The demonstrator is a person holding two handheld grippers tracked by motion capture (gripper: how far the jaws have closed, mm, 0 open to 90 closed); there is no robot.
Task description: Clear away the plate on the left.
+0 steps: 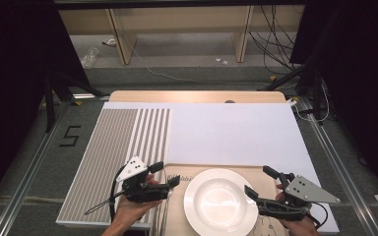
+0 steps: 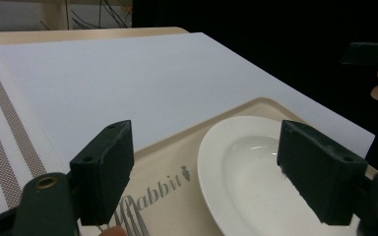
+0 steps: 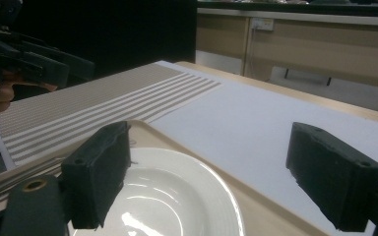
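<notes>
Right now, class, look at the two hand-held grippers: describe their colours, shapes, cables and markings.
The left gripper and right gripper are both black, each with two blocky rectangular jaws showing small round holes. Each carries a grey three-cornered plate dotted with dark holes. A dark cable trails from each body. A brass-coloured ring sits at a jaw base. The person's forearms are without sleeves.
</notes>
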